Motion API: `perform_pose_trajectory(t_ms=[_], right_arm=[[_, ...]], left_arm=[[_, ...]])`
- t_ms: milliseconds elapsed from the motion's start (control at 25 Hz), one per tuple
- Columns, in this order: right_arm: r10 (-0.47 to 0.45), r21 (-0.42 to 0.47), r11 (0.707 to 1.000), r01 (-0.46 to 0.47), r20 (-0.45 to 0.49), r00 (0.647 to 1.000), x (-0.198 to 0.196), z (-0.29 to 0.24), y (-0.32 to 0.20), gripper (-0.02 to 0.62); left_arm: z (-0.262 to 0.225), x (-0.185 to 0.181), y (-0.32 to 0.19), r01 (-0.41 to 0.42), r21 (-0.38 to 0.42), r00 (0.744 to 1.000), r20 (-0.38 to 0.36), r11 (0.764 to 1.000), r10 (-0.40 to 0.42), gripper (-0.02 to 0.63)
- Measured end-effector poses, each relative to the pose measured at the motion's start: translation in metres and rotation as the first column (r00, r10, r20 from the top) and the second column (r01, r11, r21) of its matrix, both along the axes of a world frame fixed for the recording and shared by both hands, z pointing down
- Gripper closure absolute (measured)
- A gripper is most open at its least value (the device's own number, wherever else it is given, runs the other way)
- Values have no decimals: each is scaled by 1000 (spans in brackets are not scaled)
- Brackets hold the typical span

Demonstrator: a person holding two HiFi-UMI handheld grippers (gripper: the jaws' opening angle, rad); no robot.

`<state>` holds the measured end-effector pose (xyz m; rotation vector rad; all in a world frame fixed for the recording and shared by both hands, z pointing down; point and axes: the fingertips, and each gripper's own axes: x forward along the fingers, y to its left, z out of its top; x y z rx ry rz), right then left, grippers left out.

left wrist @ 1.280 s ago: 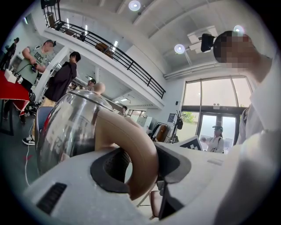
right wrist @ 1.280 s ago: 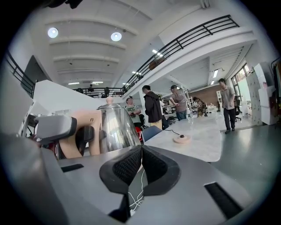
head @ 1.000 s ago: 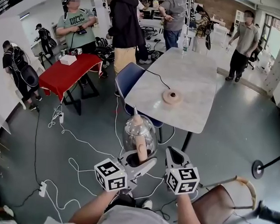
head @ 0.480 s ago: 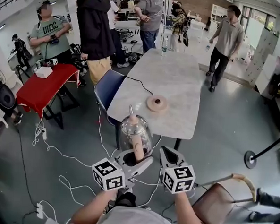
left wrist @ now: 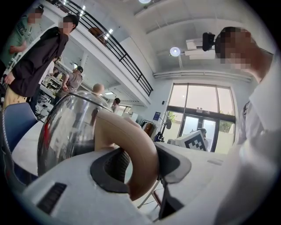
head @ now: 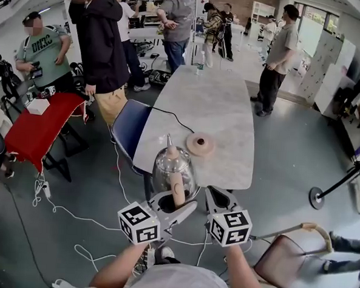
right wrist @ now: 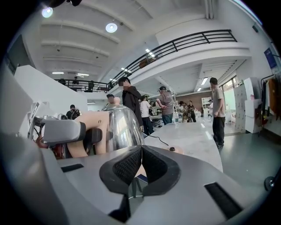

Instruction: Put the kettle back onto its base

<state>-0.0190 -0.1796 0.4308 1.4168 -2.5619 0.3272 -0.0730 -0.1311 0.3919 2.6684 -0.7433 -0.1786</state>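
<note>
The left hand-held gripper (head: 177, 202) is holding the kettle (head: 169, 167). Its two jaws are wide and press on each side of the fat tan handle (left wrist: 136, 149). The kettle is shiny, with a clear round belly, and stands upright in the air. It is at the near end of the bench (head: 213, 106) and is not on its base.

The base (head: 200, 143) is a round tan disc. It lies on the grey bench, a little way past the kettle and apart from it. A black cord (head: 170, 112) runs from the base across the bench and off its left side.

The right hand-held gripper (head: 218, 198) is just beside the kettle, on its right. Its jaws are pressed together and there is nothing in them.

Each hand-held gripper has a cube (head: 140, 223) with black and white square patterns. The patterns have no words.

A person on the left wears a green shirt (head: 43, 40) with white letters across the chest. The letters are too small and fuzzy to read for sure.

A blue chair (head: 127, 128) stands at the left side of the bench. Farther left is a table under a red cloth (head: 38, 128). More people stand at the far end of the room.
</note>
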Motion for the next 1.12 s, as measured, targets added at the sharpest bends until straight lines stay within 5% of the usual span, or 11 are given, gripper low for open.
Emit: perform_pose_trajectory(t_ms=[480,1120], right_arm=[[59,-8,998,-59,-5,998,-16,6,-27,591],[79,2,997,-79,23,997,11,20,-98,591]], left_arm=[[10,-22,-31,-44,-8,999,-4,999,44,437],[30,6,-103,-56,-17,998,21,998,57,437]])
